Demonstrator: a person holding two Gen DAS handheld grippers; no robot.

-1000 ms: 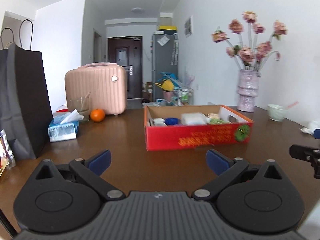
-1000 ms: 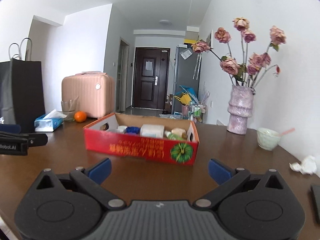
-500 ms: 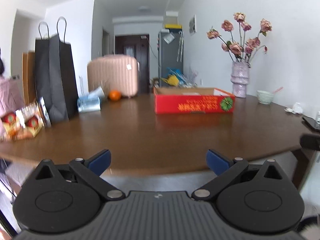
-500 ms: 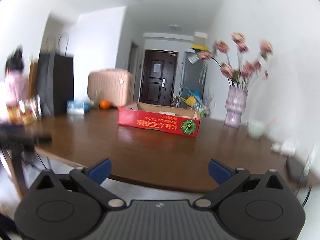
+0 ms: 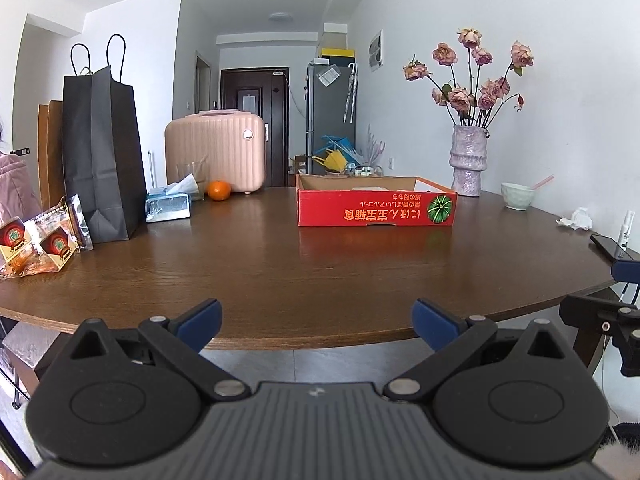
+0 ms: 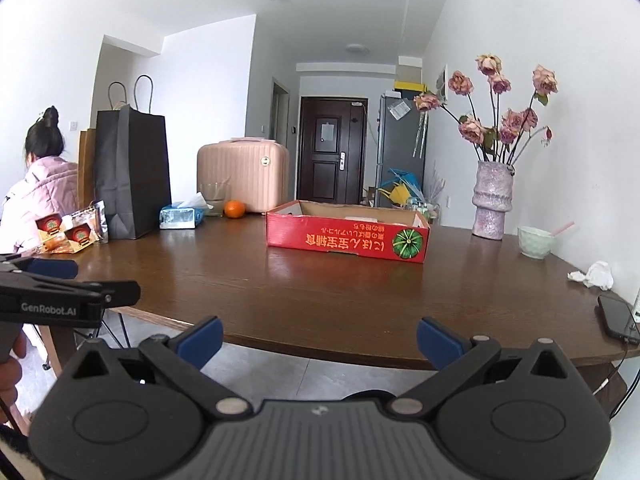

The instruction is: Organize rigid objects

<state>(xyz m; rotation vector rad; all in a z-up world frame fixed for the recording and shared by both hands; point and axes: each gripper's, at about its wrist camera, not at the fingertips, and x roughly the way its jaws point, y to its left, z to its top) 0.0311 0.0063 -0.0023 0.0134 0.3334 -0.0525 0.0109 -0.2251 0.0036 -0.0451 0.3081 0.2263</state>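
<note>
A red cardboard box [image 5: 376,208] with items inside stands on the brown wooden table [image 5: 280,272], also in the right wrist view [image 6: 347,238]. Its contents are mostly hidden by the near wall. My left gripper [image 5: 316,322] is open and empty, held at the table's near edge, well back from the box. My right gripper [image 6: 318,340] is open and empty, also off the near edge. The left gripper's side shows at the left of the right wrist view [image 6: 60,296].
On the table: a black paper bag [image 5: 102,152], snack packets [image 5: 36,240], a tissue pack [image 5: 168,204], an orange [image 5: 219,190], a pink case [image 5: 216,152], a flower vase [image 5: 468,160], a green bowl [image 5: 517,195], a crumpled tissue [image 5: 578,218], a phone [image 6: 618,318]. A seated person [image 6: 40,184] is at left.
Both grippers have pulled back from over the table to beyond its near edge and dropped lower. The box now looks farther away. Both jaws stay open.
</note>
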